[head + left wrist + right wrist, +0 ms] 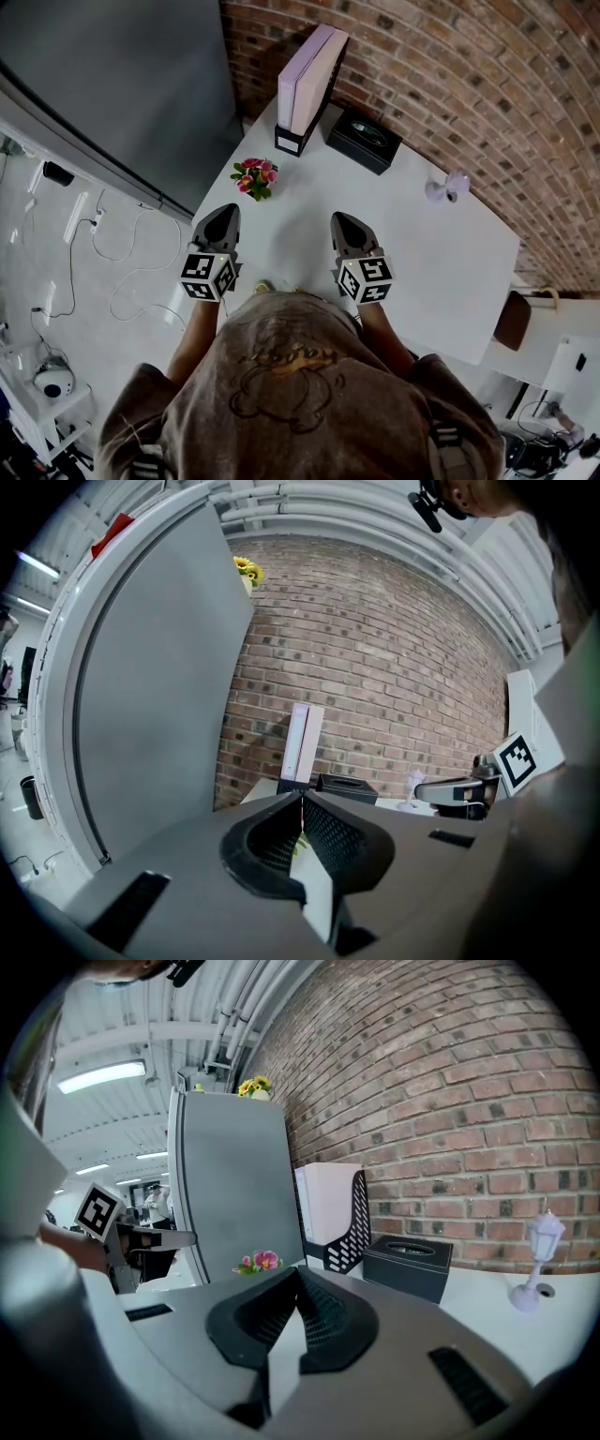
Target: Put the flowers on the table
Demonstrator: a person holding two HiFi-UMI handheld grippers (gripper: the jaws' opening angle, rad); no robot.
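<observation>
The task is judged to be as good as done: the pink flowers (pixel 254 177) are seen lying on the white table (pixel 441 272), near its left edge, left of centre in the head view, and apart from both tools. Nothing is held. The left gripper (pixel 223 220) is closed with its ribbed black pads pressed together on nothing, and the right gripper (pixel 343 225) is closed and empty likewise; both are held low in the frame, short of the bunch. The flowers are shown as a small cluster of soft pink blooms among green leaves. Behind them, a perforated black file holder (pixel 298 141) with pale folders, a matte black tissue box (pixel 364 139) and a rough brick wall (pixel 450 75) are seen
</observation>
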